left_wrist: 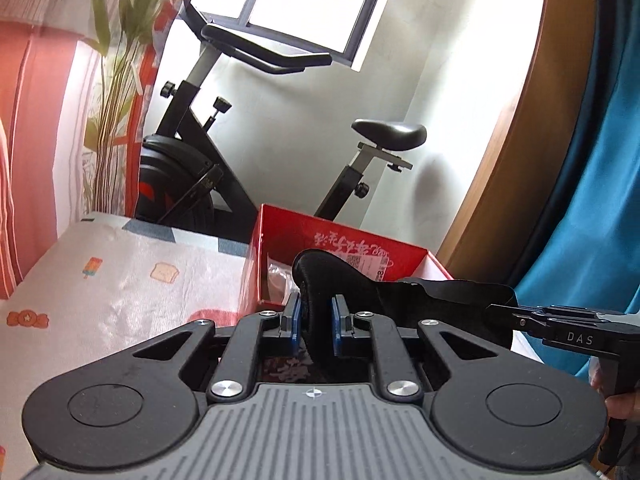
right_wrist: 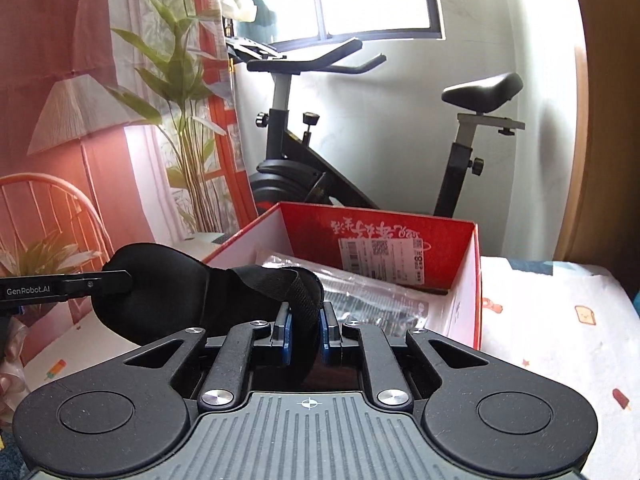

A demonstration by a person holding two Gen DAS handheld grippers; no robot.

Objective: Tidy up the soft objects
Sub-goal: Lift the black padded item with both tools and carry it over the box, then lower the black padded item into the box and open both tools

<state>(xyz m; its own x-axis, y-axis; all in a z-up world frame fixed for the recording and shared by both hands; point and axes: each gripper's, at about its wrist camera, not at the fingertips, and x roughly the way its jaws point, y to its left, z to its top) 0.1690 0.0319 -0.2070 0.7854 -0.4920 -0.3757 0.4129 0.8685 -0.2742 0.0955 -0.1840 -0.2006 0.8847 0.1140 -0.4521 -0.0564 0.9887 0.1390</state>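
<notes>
Behind the printed bedsheet point(left_wrist: 120, 280), an exercise bike point(left_wrist: 224, 152) stands at 12 o'clock beyond a red box point(right_wrist: 460, 276). Both the left gripper point(left_wrist: 316, 314) and right gripper point(right_wrist: 306, 320) pinch a black fabric piece point(right_wrist: 168, 292) stretched from 3 to 9 o'clock between them; its shape is unclear. "DAS" and "GenRobot.AI" mark the grippers.

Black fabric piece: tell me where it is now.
The black fabric piece hangs between both grippers, clamped by the left gripper and the right gripper, in front of the red box on the bed.
</notes>
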